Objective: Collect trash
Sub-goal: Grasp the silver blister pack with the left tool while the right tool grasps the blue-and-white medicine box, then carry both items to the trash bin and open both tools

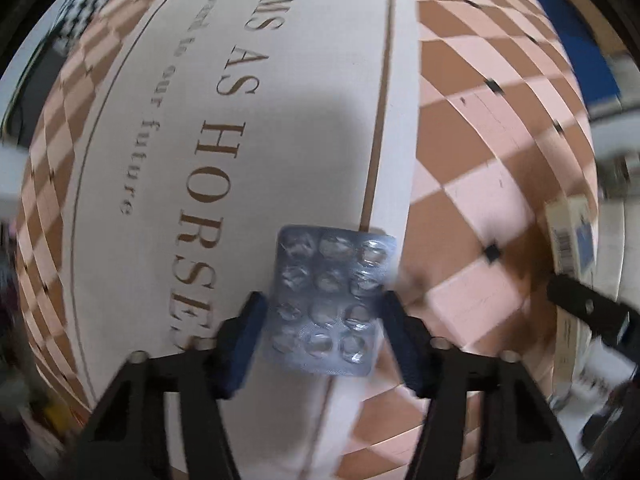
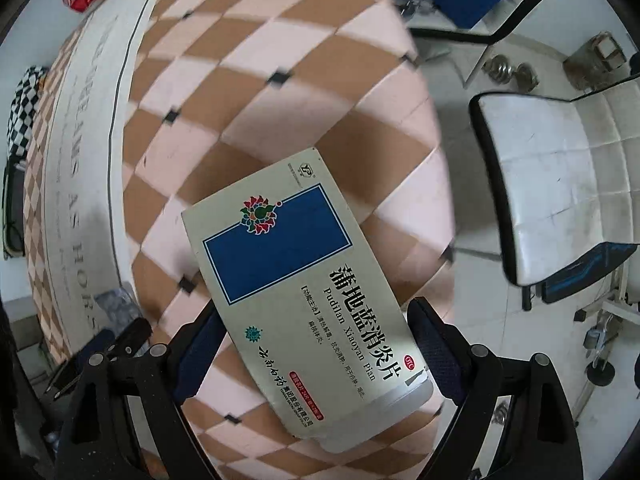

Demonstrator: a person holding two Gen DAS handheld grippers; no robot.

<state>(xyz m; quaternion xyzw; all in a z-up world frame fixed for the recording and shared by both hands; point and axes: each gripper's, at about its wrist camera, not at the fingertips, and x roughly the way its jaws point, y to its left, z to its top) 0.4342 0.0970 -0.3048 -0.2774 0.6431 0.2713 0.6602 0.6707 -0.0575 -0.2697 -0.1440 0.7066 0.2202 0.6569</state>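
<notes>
The left tongs (image 1: 322, 320) are clenched on a blister pack (image 1: 332, 300), gripping its two long edges above the desk (image 1: 480, 160). The pack appears spent: the foil pockets look crushed and empty. It should handle as very light, thin and flexible; it may bow or slip if squeezed across the flat, so an edge grip near the middle, as here, seems soundest.

The right tongs (image 2: 316, 328) are grasping a medicine box (image 2: 300, 292) by its long sides, held tilted over the checkered tablecloth (image 2: 280, 80). The carton is probably light and hollow, stiff along its folds but liable to crush under hard pressure. One end flap looks slightly open.

Legible on the box: "Pudilan Xiaoyan Pian", Chinese characters, a red "OTC" mark, and a blue panel beneath a flower emblem. The cloth's central runner (image 1: 280, 120) reads "AS HORSES" and "our future"; other words are cut off.
</notes>
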